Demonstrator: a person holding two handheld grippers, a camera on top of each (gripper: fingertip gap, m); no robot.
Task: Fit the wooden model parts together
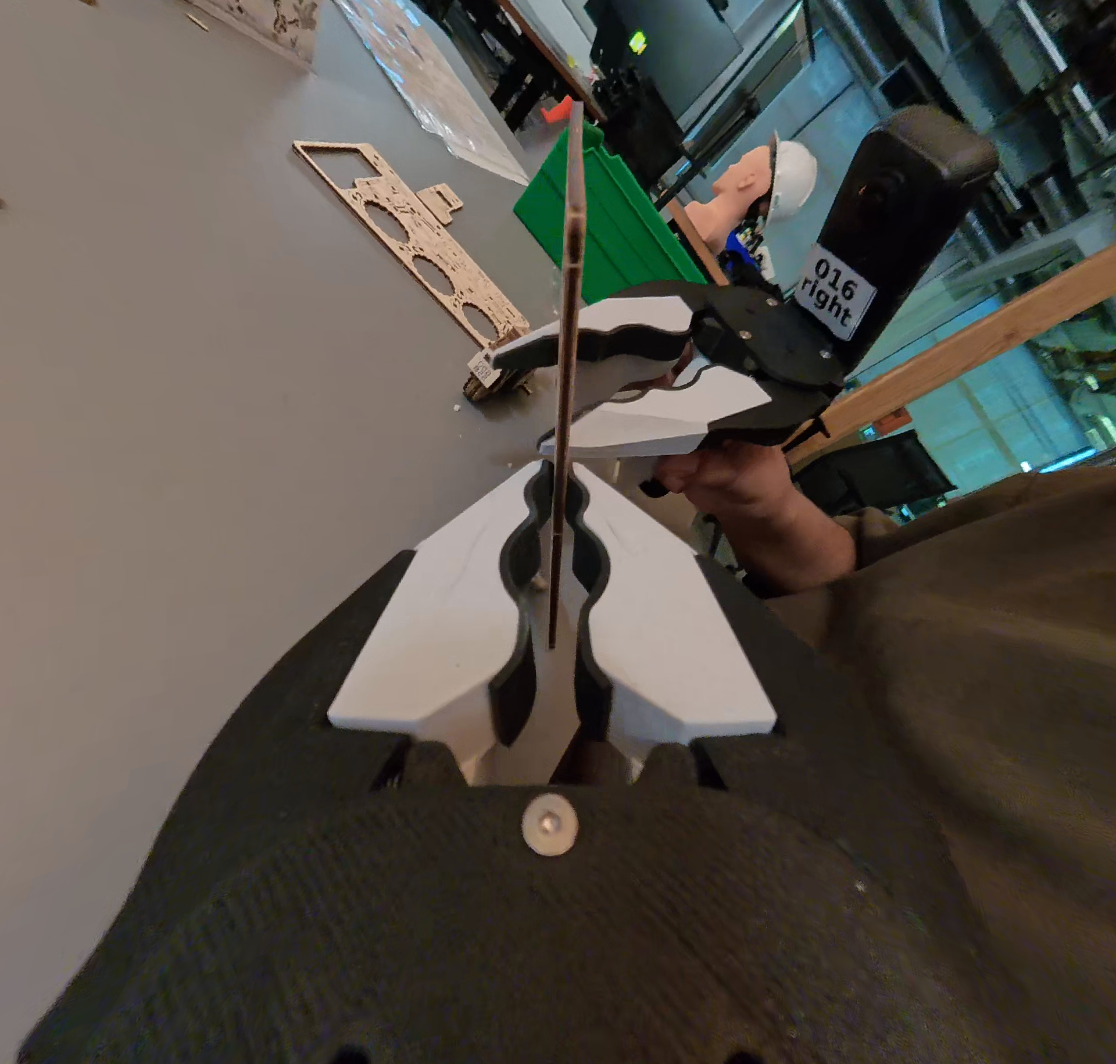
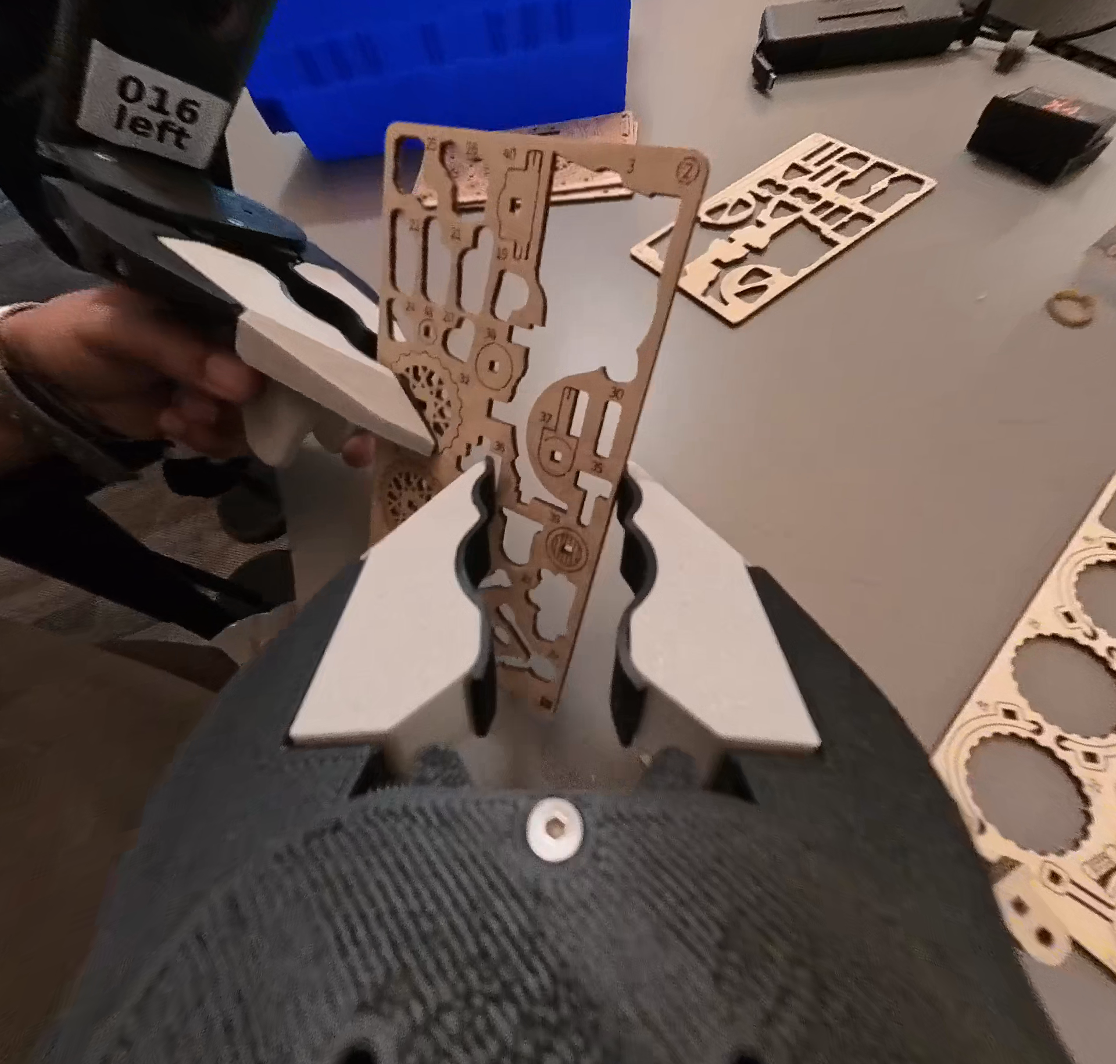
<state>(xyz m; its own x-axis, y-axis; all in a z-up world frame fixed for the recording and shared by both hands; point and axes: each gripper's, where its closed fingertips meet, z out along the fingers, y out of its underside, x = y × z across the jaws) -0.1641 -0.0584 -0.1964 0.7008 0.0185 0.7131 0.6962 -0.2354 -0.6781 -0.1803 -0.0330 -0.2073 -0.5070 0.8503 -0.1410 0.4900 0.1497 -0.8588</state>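
Note:
A thin wooden parts sheet [image 2: 543, 425] with laser-cut pieces and several empty cut-outs is held upright above the grey table [image 2: 815, 431]. In the left wrist view the sheet [image 1: 574, 219] shows edge-on. My left gripper [image 1: 558, 470] is shut on it, and in the right wrist view [image 2: 416, 425] it clamps the sheet's left edge. My right gripper [image 2: 555, 470] is open, with the sheet's lower end standing in the gap between its fingers. In the left wrist view the right gripper [image 1: 519, 404] sits across the sheet from the right.
More cut sheets lie on the table: one with mixed cut-outs [image 2: 743, 237], a pale one with round holes [image 2: 1057, 703], another with round holes [image 1: 416, 237]. A small wooden assembly [image 1: 495, 385], a blue bin [image 2: 447, 50], a green bin [image 1: 604, 219] and black boxes [image 2: 1039, 129] stand around.

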